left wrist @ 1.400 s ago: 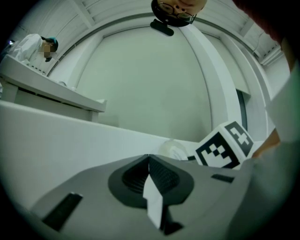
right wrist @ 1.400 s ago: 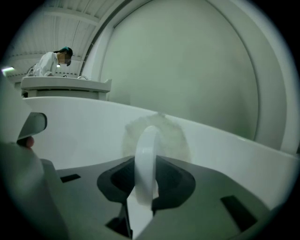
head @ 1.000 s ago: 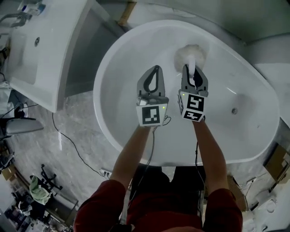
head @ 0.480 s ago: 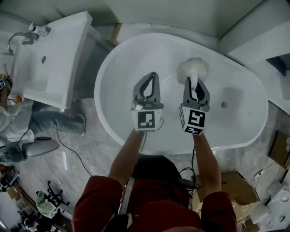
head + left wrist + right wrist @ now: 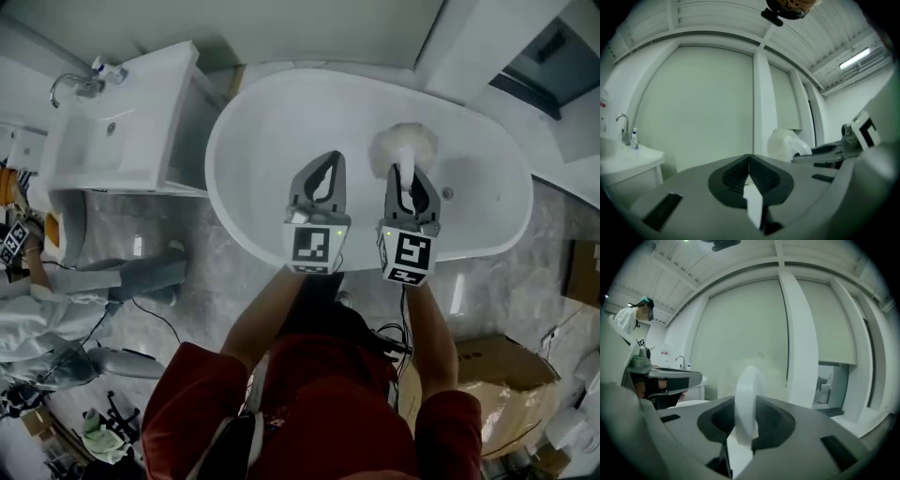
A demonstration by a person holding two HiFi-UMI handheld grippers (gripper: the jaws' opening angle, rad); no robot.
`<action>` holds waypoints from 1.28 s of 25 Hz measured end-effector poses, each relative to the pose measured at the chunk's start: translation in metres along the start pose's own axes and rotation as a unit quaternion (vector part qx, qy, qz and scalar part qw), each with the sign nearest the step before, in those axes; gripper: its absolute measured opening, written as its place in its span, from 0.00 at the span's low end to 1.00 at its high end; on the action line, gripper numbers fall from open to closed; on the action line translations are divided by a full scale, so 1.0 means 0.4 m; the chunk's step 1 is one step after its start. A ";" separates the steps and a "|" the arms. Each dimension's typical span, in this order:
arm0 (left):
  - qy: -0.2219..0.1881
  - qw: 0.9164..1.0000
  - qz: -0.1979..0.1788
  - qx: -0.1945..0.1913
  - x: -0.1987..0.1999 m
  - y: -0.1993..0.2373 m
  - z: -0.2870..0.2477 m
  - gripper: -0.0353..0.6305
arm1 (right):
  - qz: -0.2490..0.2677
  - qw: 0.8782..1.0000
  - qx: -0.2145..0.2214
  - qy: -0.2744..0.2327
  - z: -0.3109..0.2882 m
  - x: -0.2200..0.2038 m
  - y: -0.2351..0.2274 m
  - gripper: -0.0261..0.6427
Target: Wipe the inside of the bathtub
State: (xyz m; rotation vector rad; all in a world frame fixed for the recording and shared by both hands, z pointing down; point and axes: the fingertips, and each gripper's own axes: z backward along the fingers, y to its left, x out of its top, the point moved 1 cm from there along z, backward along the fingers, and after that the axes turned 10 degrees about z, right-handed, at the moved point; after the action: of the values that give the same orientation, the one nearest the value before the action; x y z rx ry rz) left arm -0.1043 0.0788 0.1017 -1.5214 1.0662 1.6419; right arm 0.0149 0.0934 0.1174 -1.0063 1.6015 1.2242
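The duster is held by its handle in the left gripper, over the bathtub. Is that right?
Not quite: it is the right gripper that holds the duster by its handle, over the bathtub. The right gripper view shows its jaws shut on the handle; the left gripper is shut on nothing.

Gloss, fluff and matt plastic

The white oval bathtub (image 5: 281, 122) is smooth and glossy, like the white rectangular basin (image 5: 141, 141) with its shiny metal tap (image 5: 70, 84). The white wiping head (image 5: 405, 142) looks fluffy, and its white plastic handle (image 5: 746, 390) is smooth. The left gripper (image 5: 330, 157) and right gripper (image 5: 404, 171) are matt grey plastic with ribbed black pads (image 5: 764, 176). The grey marbled floor (image 5: 187, 300) is polished, the brown box (image 5: 487, 375) is dull cardboard, and the red sleeves (image 5: 197, 403) are cloth.
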 end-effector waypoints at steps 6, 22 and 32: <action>-0.008 0.999 -0.023 -0.030 0.093 -0.164 0.135 0.08 | -0.008 0.999 -0.031 -0.013 0.226 0.086 -0.056 0.18; -0.020 0.996 -0.045 -0.070 0.293 -0.404 0.394 0.08 | -0.028 0.996 -0.068 -0.044 0.651 0.241 -0.125 0.18; -0.049 0.994 -0.045 -0.090 0.298 -0.354 0.414 0.08 | -0.042 0.990 -0.121 -0.067 0.661 0.276 -0.071 0.18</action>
State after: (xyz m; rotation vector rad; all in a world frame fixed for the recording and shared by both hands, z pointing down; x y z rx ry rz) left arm -0.0702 0.2826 -0.0357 -1.5602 0.8032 1.7702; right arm 0.0489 0.3354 -0.0344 -1.1052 1.3166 1.4199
